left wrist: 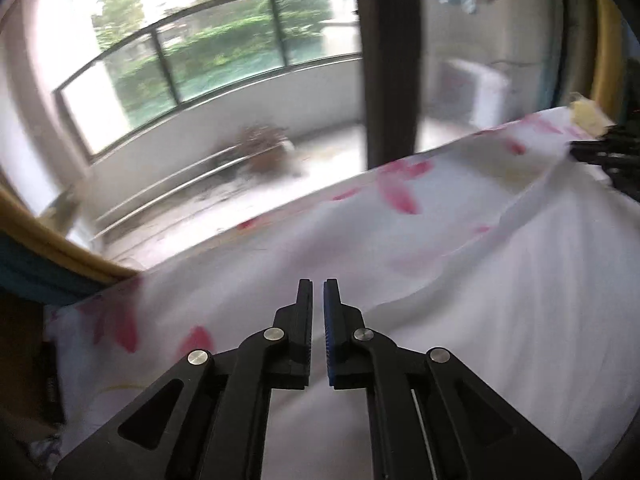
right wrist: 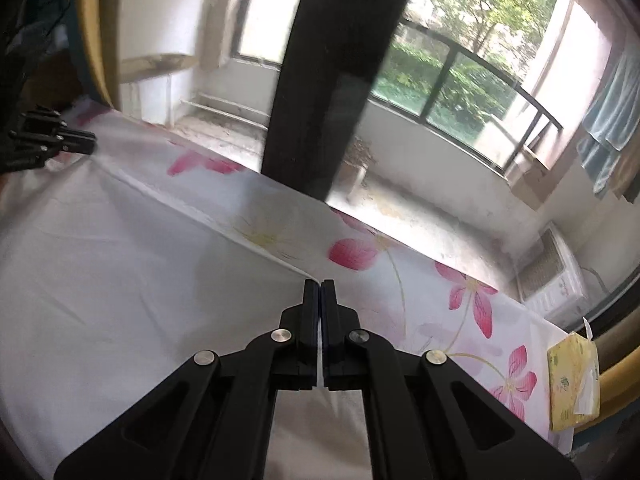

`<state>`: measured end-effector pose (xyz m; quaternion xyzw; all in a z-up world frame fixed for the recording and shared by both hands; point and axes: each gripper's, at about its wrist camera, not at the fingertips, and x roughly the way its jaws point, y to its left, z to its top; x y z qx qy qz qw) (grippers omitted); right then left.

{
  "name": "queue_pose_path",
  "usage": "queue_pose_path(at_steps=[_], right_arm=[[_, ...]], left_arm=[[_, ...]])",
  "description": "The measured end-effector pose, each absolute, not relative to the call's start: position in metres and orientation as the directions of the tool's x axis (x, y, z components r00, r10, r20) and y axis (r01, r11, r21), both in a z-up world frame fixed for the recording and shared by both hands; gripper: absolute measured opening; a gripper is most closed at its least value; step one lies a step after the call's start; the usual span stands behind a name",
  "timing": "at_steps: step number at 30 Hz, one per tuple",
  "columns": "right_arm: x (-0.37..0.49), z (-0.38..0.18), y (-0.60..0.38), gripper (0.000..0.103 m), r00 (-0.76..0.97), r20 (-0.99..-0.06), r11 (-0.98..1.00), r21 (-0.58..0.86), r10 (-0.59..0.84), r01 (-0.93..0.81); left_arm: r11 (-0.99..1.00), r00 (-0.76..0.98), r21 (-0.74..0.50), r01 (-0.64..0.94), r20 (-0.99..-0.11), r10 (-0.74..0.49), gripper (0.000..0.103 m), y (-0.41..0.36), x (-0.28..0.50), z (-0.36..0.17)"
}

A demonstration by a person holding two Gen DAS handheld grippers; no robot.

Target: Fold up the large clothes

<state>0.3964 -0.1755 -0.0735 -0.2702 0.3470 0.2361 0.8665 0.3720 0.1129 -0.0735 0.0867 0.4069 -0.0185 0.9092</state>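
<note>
A large white garment [right wrist: 120, 280] lies spread over a flower-printed sheet [right wrist: 440, 280]. Its far edge runs taut in a straight line between my two grippers. My right gripper [right wrist: 320, 282] is shut on that edge, and a thin white strip of fabric shows between its pads. My left gripper [left wrist: 318, 284] holds its pads a narrow slit apart, with white fabric [left wrist: 480, 300] filling the slit. In the right wrist view the left gripper [right wrist: 90, 144] sits at the far left, pinching the other end of the edge. In the left wrist view the right gripper [left wrist: 576, 148] pinches at the far right.
A yellow tissue pack [right wrist: 572, 384] lies on the sheet's right end. Behind the sheet's far edge stand a dark window post [right wrist: 332, 80] and glass, with a balcony beyond. Out there are a white air-conditioner unit [right wrist: 556, 280] and a potted plant [left wrist: 264, 152].
</note>
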Motion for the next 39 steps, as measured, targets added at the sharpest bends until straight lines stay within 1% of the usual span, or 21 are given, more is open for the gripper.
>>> queue_pose_path(at_steps=[1,2,3,4,5,7,9,14,16,18,21,26,30,33,35,38,39], right_arm=[[0.402,-0.076,-0.177,0.002,0.657,-0.731,0.750,-0.327,0.185,-0.575],[0.405,-0.078,-0.178,0.004,0.660,-0.733,0.756,-0.335,0.166,-0.562],[0.408,-0.079,-0.181,0.010,0.659,-0.736,0.763,-0.332,0.158,-0.554],[0.409,-0.079,-0.184,0.018,0.660,-0.735,0.771,-0.329,0.154,-0.546],[0.409,-0.077,-0.188,0.022,0.667,-0.731,0.779,-0.330,0.147,-0.533],[0.407,-0.072,-0.194,0.037,0.677,-0.722,0.787,-0.331,0.143,-0.520],[0.403,-0.066,-0.200,0.044,0.688,-0.713,0.793,-0.339,0.135,-0.506],[0.390,-0.057,-0.230,0.050,0.719,-0.690,0.820,-0.364,0.082,-0.443],[0.389,-0.057,-0.246,0.055,0.731,-0.682,0.839,-0.377,0.036,-0.393],[0.384,-0.054,-0.266,0.055,0.727,-0.687,0.864,-0.359,0.011,-0.353],[0.369,-0.050,-0.292,0.055,0.702,-0.712,0.894,-0.302,0.020,-0.331],[0.334,-0.051,-0.320,0.056,0.666,-0.745,0.928,-0.226,0.030,-0.295],[0.308,-0.056,-0.340,0.056,0.631,-0.773,0.959,-0.121,0.069,-0.254],[0.285,-0.061,-0.347,0.057,0.601,-0.789,0.968,-0.036,0.125,-0.248],[0.272,-0.065,-0.349,0.057,0.584,-0.796,0.966,0.005,0.160,-0.259],[0.258,-0.075,-0.348,0.057,0.567,-0.791,0.956,0.073,0.229,-0.283],[0.254,-0.080,-0.347,0.054,0.559,-0.790,0.952,0.096,0.250,-0.290]], left_arm=[[0.988,0.667,0.127,0.087,-0.744,0.037,0.017,0.119,0.373,-0.072],[0.992,0.666,0.112,0.064,-0.745,0.041,0.032,0.126,0.372,-0.070],[0.993,0.668,0.108,0.038,-0.742,0.055,0.042,0.132,0.370,-0.067],[0.994,0.672,0.108,0.013,-0.737,0.071,0.042,0.137,0.366,-0.064],[0.994,0.676,0.105,-0.010,-0.732,0.084,0.042,0.143,0.361,-0.059],[0.995,0.684,0.091,-0.043,-0.723,0.096,0.042,0.156,0.348,-0.049],[0.993,0.688,0.087,-0.084,-0.716,0.121,0.042,0.167,0.329,-0.043],[0.979,0.659,0.073,-0.192,-0.730,0.183,0.042,0.193,0.281,-0.043],[0.971,0.641,0.053,-0.232,-0.742,0.194,0.042,0.201,0.261,-0.046],[0.962,0.623,0.034,-0.270,-0.756,0.201,0.043,0.207,0.238,-0.050],[0.946,0.608,0.007,-0.323,-0.765,0.213,0.044,0.212,0.211,-0.056],[0.927,0.609,-0.083,-0.365,-0.774,0.171,0.047,0.212,0.172,-0.062],[0.929,0.609,-0.116,-0.350,-0.782,0.132,0.047,0.202,0.147,-0.071],[0.937,0.603,-0.132,-0.322,-0.792,0.096,0.047,0.194,0.136,-0.079],[0.946,0.598,-0.126,-0.300,-0.797,0.083,0.047,0.187,0.132,-0.083],[0.960,0.606,-0.087,-0.265,-0.790,0.096,0.047,0.175,0.128,-0.085],[0.962,0.610,-0.087,-0.258,-0.787,0.092,0.036,0.172,0.128,-0.086]])
